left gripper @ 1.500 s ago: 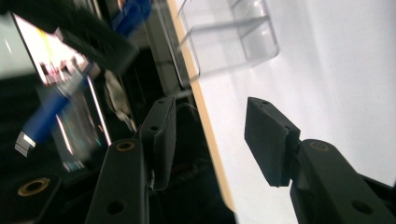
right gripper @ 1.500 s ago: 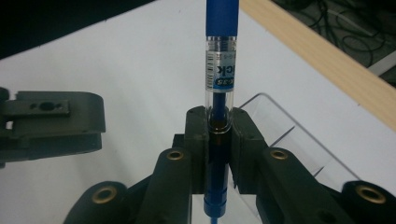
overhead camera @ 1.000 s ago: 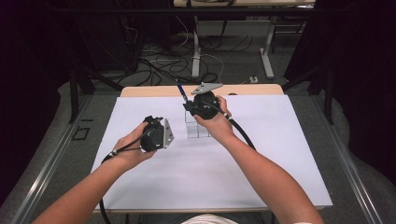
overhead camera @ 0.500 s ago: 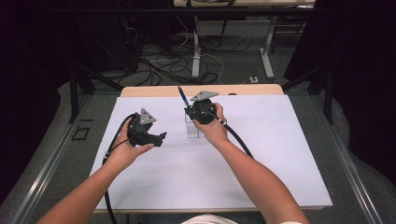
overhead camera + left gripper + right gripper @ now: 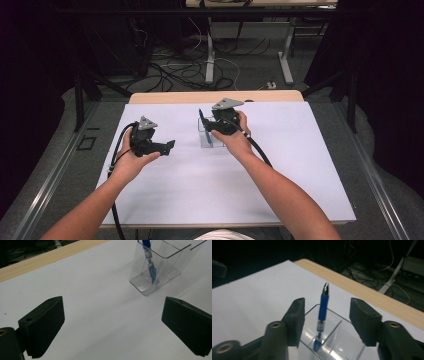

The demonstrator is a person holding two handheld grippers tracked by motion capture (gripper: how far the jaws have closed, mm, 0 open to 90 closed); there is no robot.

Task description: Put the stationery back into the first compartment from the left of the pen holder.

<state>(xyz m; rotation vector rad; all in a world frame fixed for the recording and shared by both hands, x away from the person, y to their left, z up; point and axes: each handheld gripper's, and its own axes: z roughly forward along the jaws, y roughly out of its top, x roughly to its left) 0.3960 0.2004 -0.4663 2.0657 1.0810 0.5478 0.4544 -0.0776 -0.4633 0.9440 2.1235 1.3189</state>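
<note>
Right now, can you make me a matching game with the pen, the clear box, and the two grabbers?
Things:
1. blue pen
2. clear holder
3. left gripper
4. right gripper

States:
A. jaws wide open over bare white table
B. stands upright inside a compartment
C. see-through, sits on the white table
D. jaws open on either side of the pen, not pressing it

Pairs: 1-B, 2-C, 3-A, 4-D
</note>
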